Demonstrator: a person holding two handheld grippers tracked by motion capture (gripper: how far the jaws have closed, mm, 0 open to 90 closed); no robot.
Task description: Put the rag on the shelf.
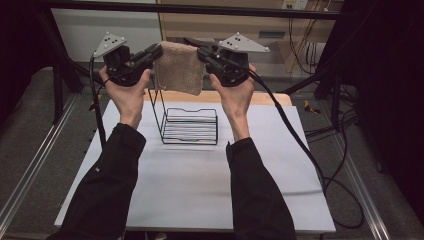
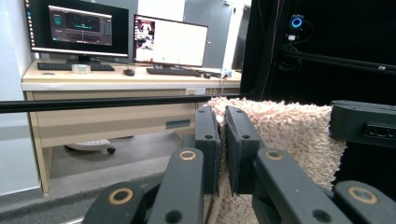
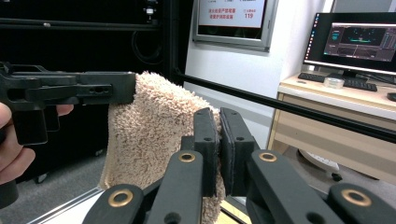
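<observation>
A beige towel [image 1: 179,67] hangs in the air above the table, held by its two upper corners. My left gripper [image 1: 156,52] is shut on the towel's left corner, and the left gripper view shows the towel [image 2: 285,135] pinched between the gripper's black jaws [image 2: 223,140]. My right gripper [image 1: 202,52] is shut on the right corner, and in the right gripper view its jaws [image 3: 219,140] clamp the towel [image 3: 149,135] edge. Below and just behind the towel stands a black wire rack [image 1: 190,125] on the table.
The table carries a pale sheet [image 1: 200,180], with a wooden edge at the back. A black frame bar [image 1: 200,9] crosses overhead behind the grippers. Cables [image 1: 310,150] trail off the right side. A desk with monitors [image 2: 121,32] stands beyond the table.
</observation>
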